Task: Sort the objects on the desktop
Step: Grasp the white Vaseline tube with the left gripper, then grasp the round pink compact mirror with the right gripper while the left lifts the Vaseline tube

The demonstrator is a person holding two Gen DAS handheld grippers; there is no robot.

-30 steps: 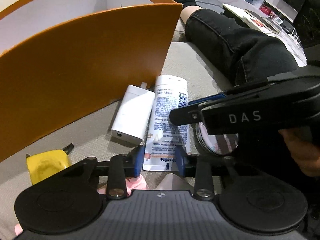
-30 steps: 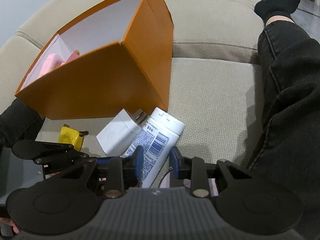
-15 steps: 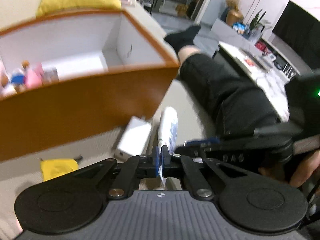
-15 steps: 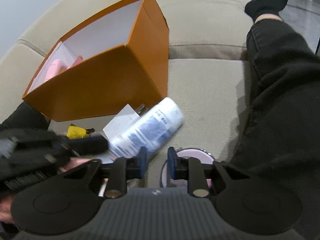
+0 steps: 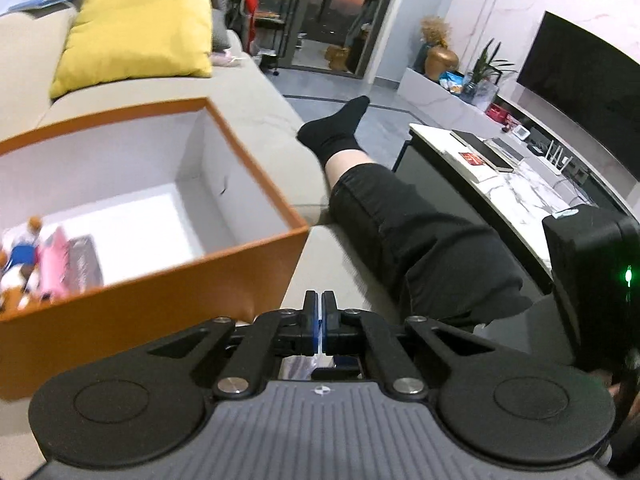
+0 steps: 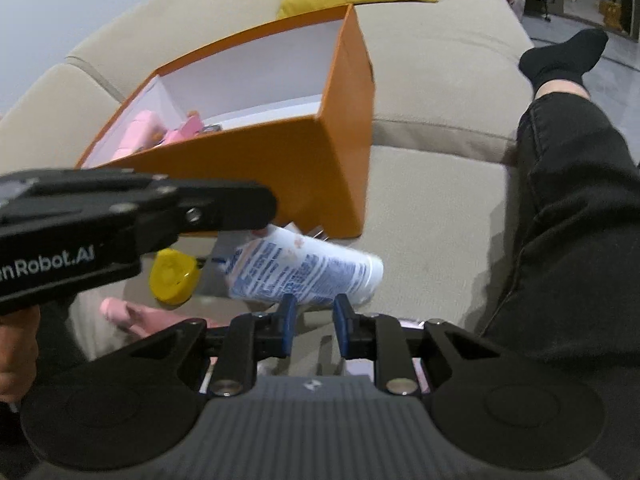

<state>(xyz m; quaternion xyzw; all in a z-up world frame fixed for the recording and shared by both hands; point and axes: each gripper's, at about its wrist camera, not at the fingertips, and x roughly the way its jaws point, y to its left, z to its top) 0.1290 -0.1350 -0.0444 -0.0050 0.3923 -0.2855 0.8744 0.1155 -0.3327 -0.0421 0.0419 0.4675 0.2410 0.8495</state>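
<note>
My left gripper (image 6: 256, 208) has clamped flat on the lotion tube's (image 6: 308, 272) crimped end and lifted it toward the orange box (image 6: 256, 160), while my right gripper (image 6: 314, 320) hangs slightly apart, empty.

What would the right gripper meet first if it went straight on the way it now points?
Probably the white tube, which the left gripper holds just ahead of the right gripper; depth is uncertain.

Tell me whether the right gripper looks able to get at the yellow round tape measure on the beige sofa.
Probably not directly: the white blue-printed tube, pinched in the shut left gripper, hangs between the open right gripper and the yellow round tape measure. A detour around it might work.
</note>
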